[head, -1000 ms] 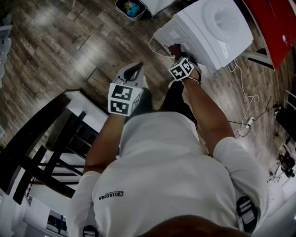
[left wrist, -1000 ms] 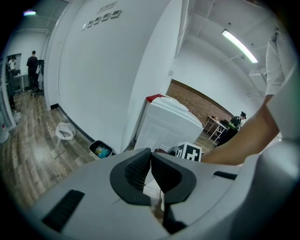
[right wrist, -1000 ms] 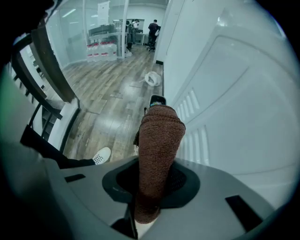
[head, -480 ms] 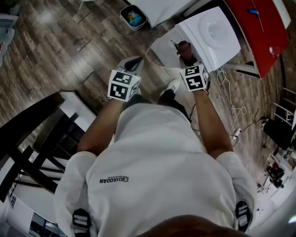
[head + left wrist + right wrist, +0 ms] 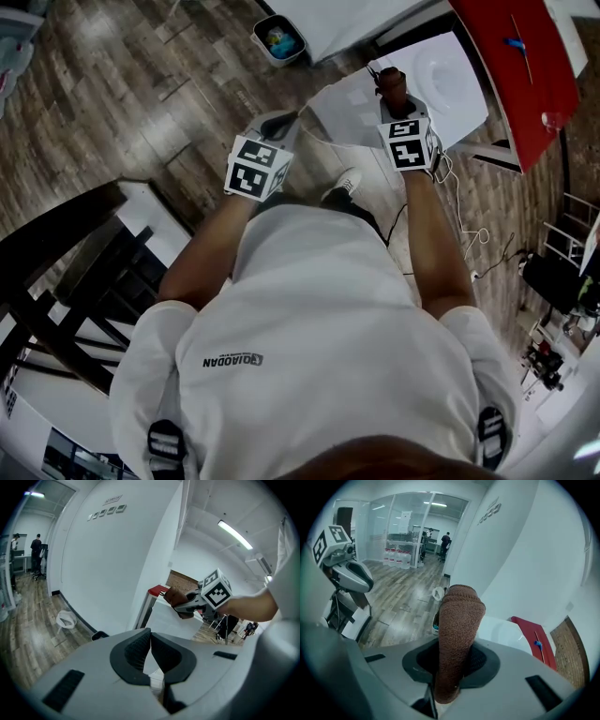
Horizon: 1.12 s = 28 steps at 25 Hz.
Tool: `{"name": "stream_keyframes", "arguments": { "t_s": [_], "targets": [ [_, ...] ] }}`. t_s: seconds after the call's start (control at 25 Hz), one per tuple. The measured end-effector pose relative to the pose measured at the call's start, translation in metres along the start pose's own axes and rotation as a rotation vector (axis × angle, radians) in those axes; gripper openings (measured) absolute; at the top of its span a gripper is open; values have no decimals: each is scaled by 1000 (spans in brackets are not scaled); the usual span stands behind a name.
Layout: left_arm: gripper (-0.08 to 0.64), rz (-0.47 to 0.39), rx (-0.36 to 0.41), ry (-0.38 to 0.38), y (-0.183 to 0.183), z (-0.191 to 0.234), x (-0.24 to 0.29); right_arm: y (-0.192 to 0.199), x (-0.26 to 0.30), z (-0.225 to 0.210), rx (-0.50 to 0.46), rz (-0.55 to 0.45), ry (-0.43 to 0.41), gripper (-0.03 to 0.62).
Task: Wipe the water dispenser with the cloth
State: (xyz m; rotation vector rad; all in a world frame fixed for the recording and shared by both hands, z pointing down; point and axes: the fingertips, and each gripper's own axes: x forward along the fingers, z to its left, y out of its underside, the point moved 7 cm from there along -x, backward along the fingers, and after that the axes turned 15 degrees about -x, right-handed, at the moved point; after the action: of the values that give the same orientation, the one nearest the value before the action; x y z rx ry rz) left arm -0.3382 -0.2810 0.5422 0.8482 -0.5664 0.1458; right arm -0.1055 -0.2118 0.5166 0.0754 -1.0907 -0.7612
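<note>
The nearest risk is the hold itself. The right gripper has its jaws pinched on the lower end of a folded brown cloth, and most of the fold stands free above the pads. Pushed hard sideways along a surface, that free length would likely bend over or drag out of the pinch. Just past it, the white water dispenser has a recessed top. A cloth that rides only the rim would probably leave the recess unwiped. I cannot tell whether cloth and dispenser touch; in the left gripper view the cloth sits at the dispenser's near upper edge. Farther off, a red table stands just beside the dispenser on the right, and a long stroke that way could knock the gripper against it.

Both forearms reach forward from the body. The left gripper hangs left of the dispenser over the wood floor, its jaws pressed together on nothing. The right arm stretches farther, the gripper pointing away and the cloth over the dispenser's near left part.
</note>
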Motion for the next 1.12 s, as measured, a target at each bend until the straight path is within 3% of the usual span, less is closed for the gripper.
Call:
{"name": "stream_keyframes", "arguments": {
  "t_s": [0.2, 0.36, 0.52, 0.8, 1.12],
  "targets": [
    [1, -8, 17, -13, -6, 9, -7, -18, 22, -1, -53, 20, -5, 74],
    [1, -7, 8, -19, -4, 13, -9, -12, 52, 10, -42, 50, -7, 74],
    [2, 7, -13, -27, 2, 18, -6, -8, 77, 33, -90, 75, -29, 74],
    [0, 35, -37, -32, 15, 23, 2, 1, 120, 59, -23, 145, -100, 74],
    [1, 75, -92, -53, 31, 35, -1, 27, 182, 98, -30, 272, -179, 74]
  ]
}}
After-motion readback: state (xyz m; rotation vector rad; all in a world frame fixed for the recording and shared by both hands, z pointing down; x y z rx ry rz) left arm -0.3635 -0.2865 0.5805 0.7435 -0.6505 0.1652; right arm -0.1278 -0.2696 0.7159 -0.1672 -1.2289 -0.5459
